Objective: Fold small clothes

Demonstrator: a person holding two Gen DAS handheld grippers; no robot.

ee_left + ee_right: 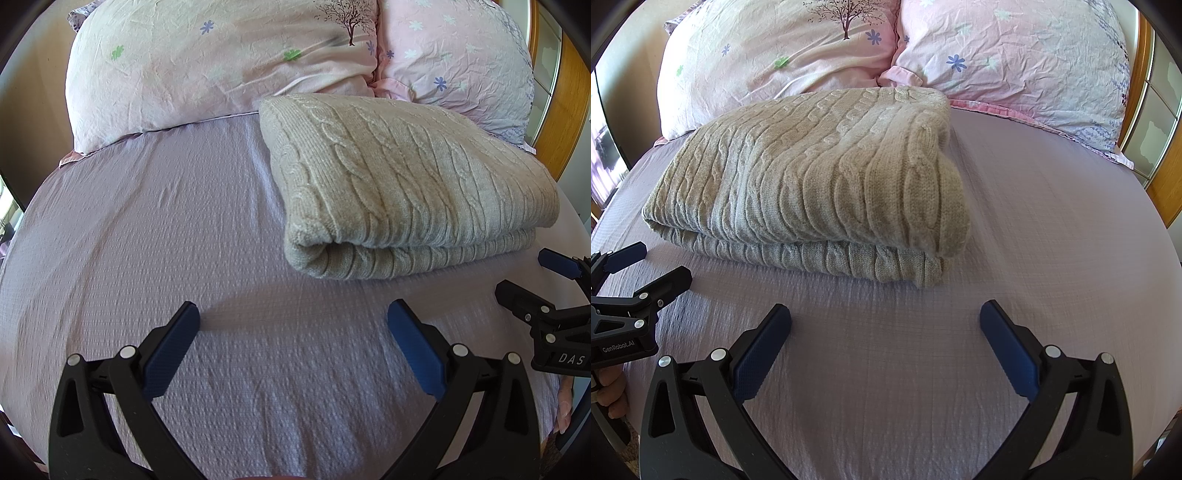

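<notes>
Sweater (406, 184) folding is the job, and both tools stand off it: the left gripper (293, 321) and the right gripper (885, 319) each hang with jaws spread wide and nothing between them, over bare lilac bedsheet (147, 240) just in front of the knit. Beyond them the beige cable-knit sweater lies folded in a thick stack on the sheet, its far edge up against two pink flowered pillows (775, 55).

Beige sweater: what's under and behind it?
The folded beige sweater lies on the lavender bedsheet; two floral pillows sit behind it. Anything tucked between its layers is hidden.
</notes>
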